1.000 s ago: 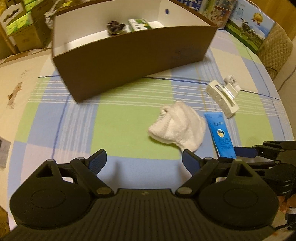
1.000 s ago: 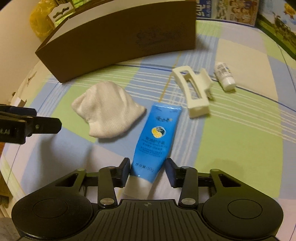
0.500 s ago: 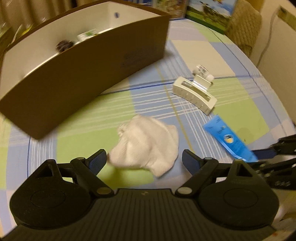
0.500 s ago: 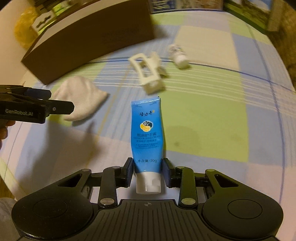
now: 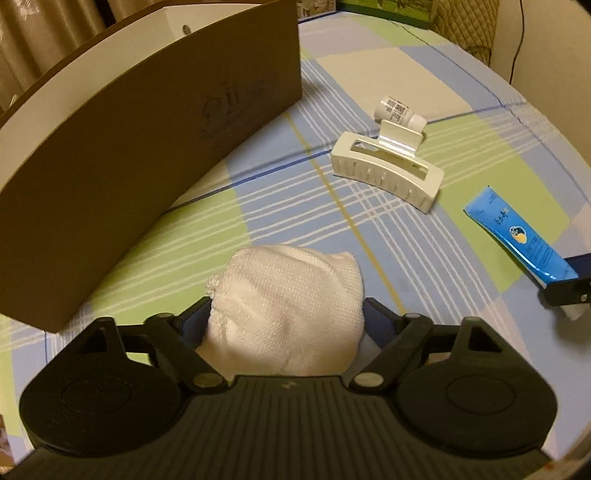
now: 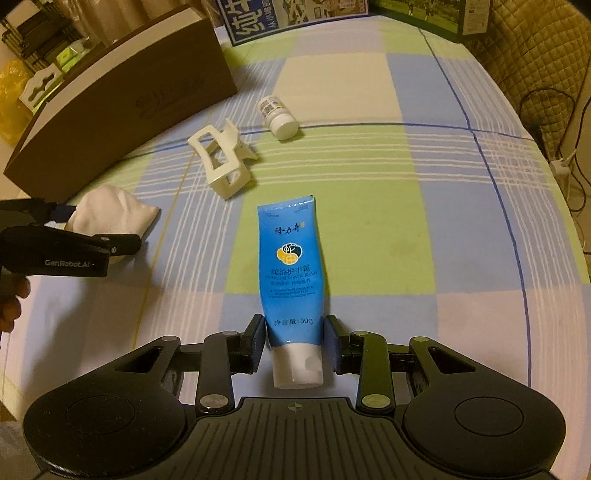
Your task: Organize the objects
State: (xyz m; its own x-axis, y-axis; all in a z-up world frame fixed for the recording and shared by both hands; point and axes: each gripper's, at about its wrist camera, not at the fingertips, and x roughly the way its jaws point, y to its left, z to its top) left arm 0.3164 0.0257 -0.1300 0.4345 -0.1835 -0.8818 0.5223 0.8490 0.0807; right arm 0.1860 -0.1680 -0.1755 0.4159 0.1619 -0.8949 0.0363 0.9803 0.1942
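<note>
A crumpled white cloth (image 5: pixel 288 288) lies on the checked tablecloth, between the fingers of my left gripper (image 5: pixel 286 323). That gripper is open, its fingers standing wide on either side of the cloth. In the right wrist view the left gripper (image 6: pixel 92 229) appears side-on around the cloth (image 6: pixel 110 210). My right gripper (image 6: pixel 295 332) is shut on the cap end of a blue hand-cream tube (image 6: pixel 291 258). The tube (image 5: pixel 517 236) points away from me. A white hair claw clip (image 6: pixel 221 166) and a small white bottle (image 6: pixel 279 116) lie loose near the brown box (image 6: pixel 129 92).
The brown box (image 5: pixel 147 129), white inside, stands at the back left, close to the cloth. The clip (image 5: pixel 388 177) and bottle (image 5: pixel 397 109) lie right of it. Printed cartons (image 6: pixel 295 14) and a quilted seat (image 6: pixel 535 55) border the far side. A hand (image 6: pixel 11 302) shows at left.
My left gripper moved forward and now has the cloth between its open fingers. My right gripper closed on the tube's cap end, and the tube now lies farther from the cloth.
</note>
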